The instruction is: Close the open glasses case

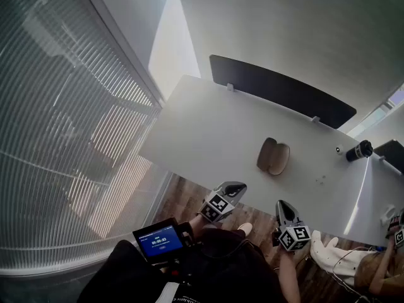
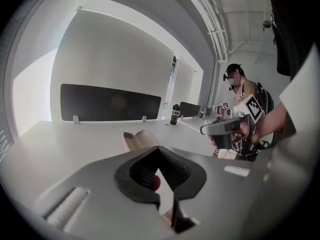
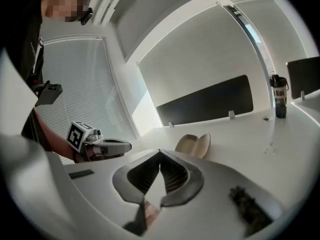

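Observation:
The tan glasses case [image 1: 273,157] lies open on the white table [image 1: 208,131], both halves spread with the hollows up. It also shows ahead in the left gripper view [image 2: 140,140] and the right gripper view [image 3: 194,145]. My left gripper [image 1: 236,187] hangs short of the table's near edge, its jaws shut with nothing between them [image 2: 159,149]. Beside it my right gripper [image 1: 282,206] is level with it, also shut and empty [image 3: 160,151]. Both point toward the case and are well apart from it.
A black divider panel [image 1: 278,90] stands along the table's far edge. A black bottle [image 1: 360,150] stands at the right, with small specks [image 1: 320,179] nearer. Slatted blinds [image 1: 57,137] fill the left. Another person [image 1: 379,264] sits at the lower right over the wooden floor.

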Action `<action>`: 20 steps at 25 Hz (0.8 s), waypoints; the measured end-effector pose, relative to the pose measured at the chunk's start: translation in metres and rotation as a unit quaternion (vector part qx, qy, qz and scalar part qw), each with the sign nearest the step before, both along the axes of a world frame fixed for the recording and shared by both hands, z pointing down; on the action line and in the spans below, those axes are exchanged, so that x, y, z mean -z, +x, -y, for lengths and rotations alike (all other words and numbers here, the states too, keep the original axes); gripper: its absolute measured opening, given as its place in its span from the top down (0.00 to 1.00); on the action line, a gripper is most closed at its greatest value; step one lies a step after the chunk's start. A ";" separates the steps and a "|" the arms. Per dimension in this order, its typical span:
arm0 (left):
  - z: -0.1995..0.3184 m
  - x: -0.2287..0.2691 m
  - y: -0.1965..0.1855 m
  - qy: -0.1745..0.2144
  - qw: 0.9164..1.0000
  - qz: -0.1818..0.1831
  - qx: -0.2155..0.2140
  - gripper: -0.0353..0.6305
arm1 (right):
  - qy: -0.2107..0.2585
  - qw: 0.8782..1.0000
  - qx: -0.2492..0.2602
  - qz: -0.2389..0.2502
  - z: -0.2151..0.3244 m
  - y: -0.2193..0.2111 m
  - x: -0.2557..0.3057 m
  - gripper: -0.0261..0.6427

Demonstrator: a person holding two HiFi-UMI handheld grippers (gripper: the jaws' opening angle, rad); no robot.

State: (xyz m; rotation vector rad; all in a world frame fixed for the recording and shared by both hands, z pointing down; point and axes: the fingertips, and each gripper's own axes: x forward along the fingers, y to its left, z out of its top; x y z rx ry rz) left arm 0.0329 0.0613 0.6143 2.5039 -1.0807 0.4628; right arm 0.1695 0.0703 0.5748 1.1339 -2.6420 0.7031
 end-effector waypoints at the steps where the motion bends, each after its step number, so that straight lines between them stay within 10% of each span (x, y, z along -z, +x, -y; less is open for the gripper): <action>1: 0.005 0.006 0.004 0.006 1.000 0.000 -0.011 0.94 | 0.005 1.000 -0.006 -0.005 0.003 0.003 0.005 0.95; 20: 0.017 0.010 -0.003 0.025 0.999 0.024 0.040 0.94 | -0.011 1.000 -0.029 -0.007 0.036 0.024 -0.004 0.95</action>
